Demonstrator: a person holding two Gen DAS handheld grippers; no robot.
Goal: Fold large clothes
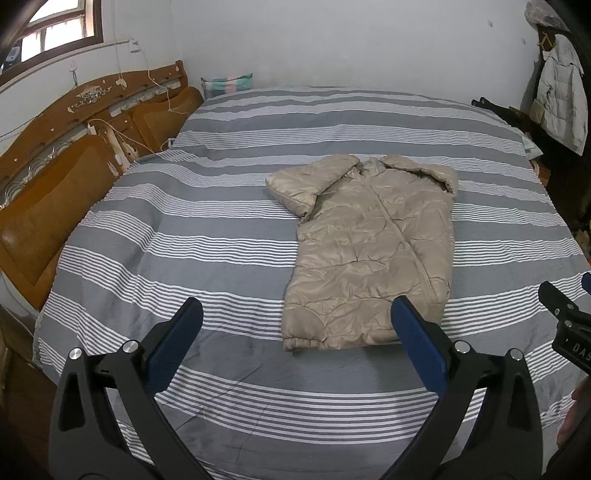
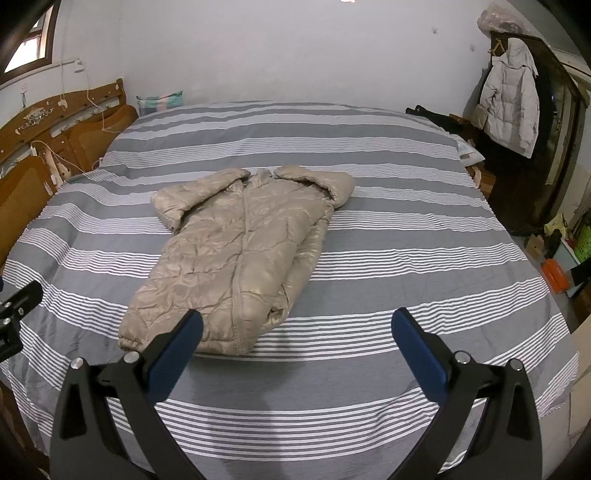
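both tools sit nearest the lens. left gripper [image 1: 295,317], black with blue pads, has its jaws spread wide, holding nothing, above the grey-and-white striped bedspread [image 1: 184,236]. right gripper [image 2: 297,325] is likewise spread wide and holds nothing. beige quilted hooded puffer jacket [image 1: 369,251] lies flat on the bedspread, front up, hem toward the cameras, one side folded under, one sleeve bent beside the collar. pale padded coat [image 2: 511,96] hangs at the far right.

Dim, flat indoor light with a bright window [image 1: 55,33], soft shadows, fisheye bending and dark corners.
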